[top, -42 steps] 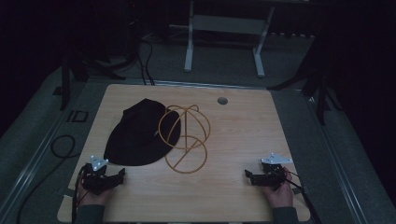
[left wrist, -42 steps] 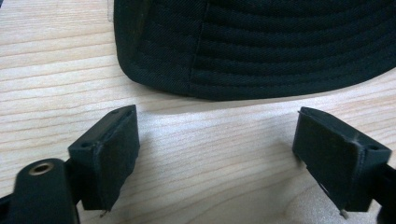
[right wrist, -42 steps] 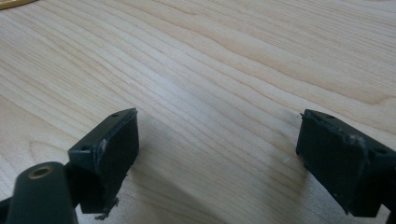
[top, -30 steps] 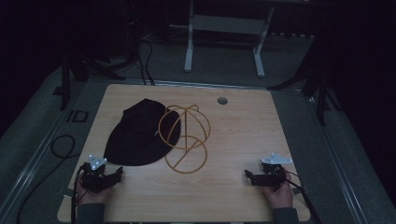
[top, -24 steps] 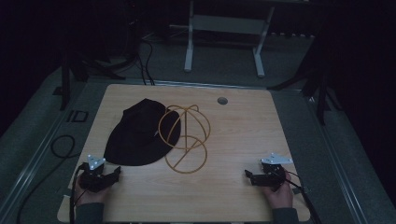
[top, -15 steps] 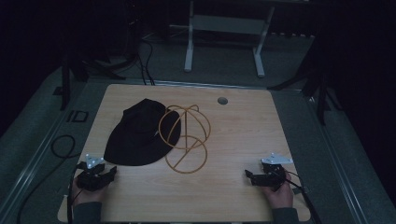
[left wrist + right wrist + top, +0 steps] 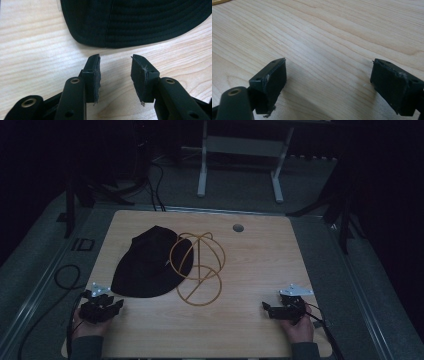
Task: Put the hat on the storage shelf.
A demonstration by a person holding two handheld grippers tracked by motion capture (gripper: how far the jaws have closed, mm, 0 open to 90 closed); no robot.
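**Both hand-held grippers low on the bench, jaws apart and holding nothing**

The left hand-held gripper (image 7: 116,303) rests at the near left corner of the wooden bench (image 7: 260,265), gripped by the person's left hand (image 7: 86,322). In the left gripper view its jaws stand partly apart with bare wood between the pads, and nothing is caught in them. Just ahead of the tips lies the black bucket hat (image 7: 135,22), its stitched brim near the jaws but not touching them (a strip of wood shows between).

In the high view the black bucket hat (image 7: 150,262) lies flat on the left half of the bench, near the left hand-held gripper. Its right edge is overlapped by a gold wire frame (image 7: 197,267), a set of joined hoops lying toward the middle of the bench.

The right hand-held gripper (image 7: 266,308) sits at the near right corner, held by the right hand (image 7: 298,324), well apart from the hat and the frame. In the right gripper view its jaws are spread wide over plain wood grain, empty. A small round grommet (image 7: 238,227) is set in the far side of the bench.
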